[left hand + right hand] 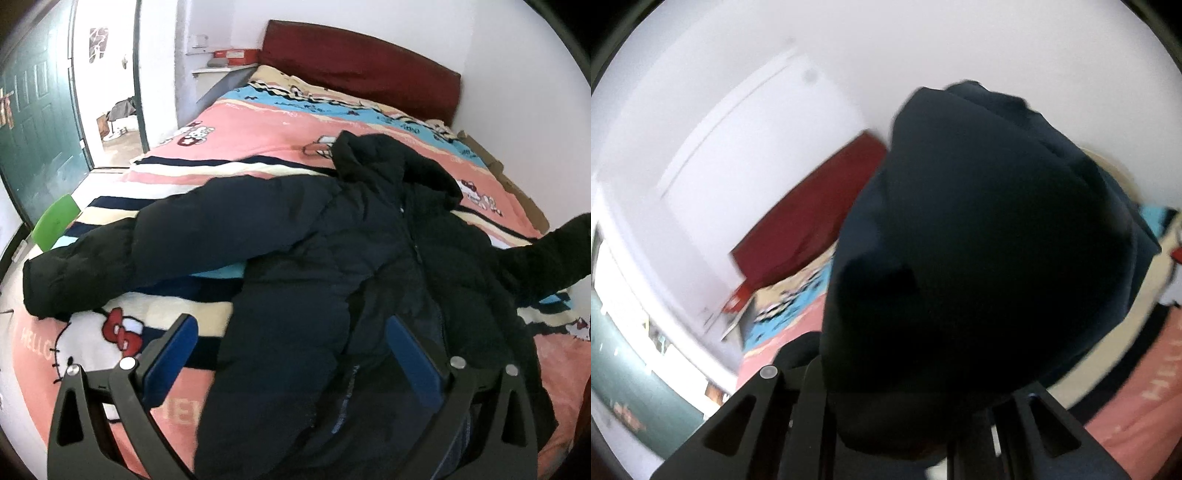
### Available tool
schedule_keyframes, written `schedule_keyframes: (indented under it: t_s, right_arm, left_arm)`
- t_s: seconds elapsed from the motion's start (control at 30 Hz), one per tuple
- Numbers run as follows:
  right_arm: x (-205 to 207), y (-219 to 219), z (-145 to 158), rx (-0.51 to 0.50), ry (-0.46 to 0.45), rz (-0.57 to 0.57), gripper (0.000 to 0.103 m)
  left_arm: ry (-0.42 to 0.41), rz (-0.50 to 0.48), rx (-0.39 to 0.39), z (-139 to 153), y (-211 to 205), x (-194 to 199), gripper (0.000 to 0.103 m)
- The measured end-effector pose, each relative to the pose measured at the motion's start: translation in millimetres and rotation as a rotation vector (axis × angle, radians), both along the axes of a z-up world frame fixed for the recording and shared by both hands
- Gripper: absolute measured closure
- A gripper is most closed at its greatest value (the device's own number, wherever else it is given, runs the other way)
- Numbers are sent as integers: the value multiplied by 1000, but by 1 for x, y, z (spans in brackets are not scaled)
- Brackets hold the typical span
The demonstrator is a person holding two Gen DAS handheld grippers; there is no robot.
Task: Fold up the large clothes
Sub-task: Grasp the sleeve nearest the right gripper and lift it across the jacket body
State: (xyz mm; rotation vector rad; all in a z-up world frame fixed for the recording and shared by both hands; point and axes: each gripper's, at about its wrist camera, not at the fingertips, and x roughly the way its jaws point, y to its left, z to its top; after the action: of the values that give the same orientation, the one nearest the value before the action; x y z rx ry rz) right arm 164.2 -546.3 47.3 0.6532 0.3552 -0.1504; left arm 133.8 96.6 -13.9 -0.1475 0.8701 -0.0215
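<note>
Two grippers noted: left gripper (291, 354) hovers with fingers apart above the jacket hem at 6 o'clock; right gripper (908, 417) has its fingers clamped on a raised sleeve (990, 251). The jacket (332, 258) lies spread across the bed (258, 125). Recommend carrying the sleeve flat across the chest, avoiding bunching

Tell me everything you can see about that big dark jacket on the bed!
The jacket is dark navy, puffy and quilted, with a hood toward the headboard and a front zipper. It lies face up on the cartoon blanket, one sleeve spread flat. The right gripper is shut on the other sleeve, lifting it. The open left gripper straddles its hem.
</note>
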Motion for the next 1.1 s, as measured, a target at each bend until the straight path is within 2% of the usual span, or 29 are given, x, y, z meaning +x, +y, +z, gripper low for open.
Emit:
schedule_keyframes:
  t_s: [0.2, 0.37, 0.5, 0.63, 0.8, 0.93, 1.03, 1.1]
  right_arm:
    - [20, 75, 19, -62, 18, 146, 87]
    - [36, 138, 15, -116, 57, 273, 87]
    - [53, 190, -5, -173, 132, 364, 87]
    - [52, 238, -27, -229, 195, 448, 87]
    - [70, 294, -73, -381, 337, 544, 86]
    - [59, 334, -111, -512, 436, 591, 85]
    - [53, 363, -129, -624, 472, 624, 77]
    - [51, 379, -135, -709, 479, 658, 66]
  left_arm:
    - [-41, 45, 7, 9, 30, -13, 0]
    - [-49, 75, -31, 10, 57, -21, 0]
    - [-50, 87, -30, 9, 73, -25, 0]
    - [-35, 105, -52, 5, 90, -29, 0]
    - [-9, 118, -66, -4, 105, -32, 0]
    - [-10, 117, -65, -6, 110, -35, 0]
    - [-10, 124, -61, -6, 111, -38, 0]
    - [-6, 134, -68, -7, 113, -39, 0]
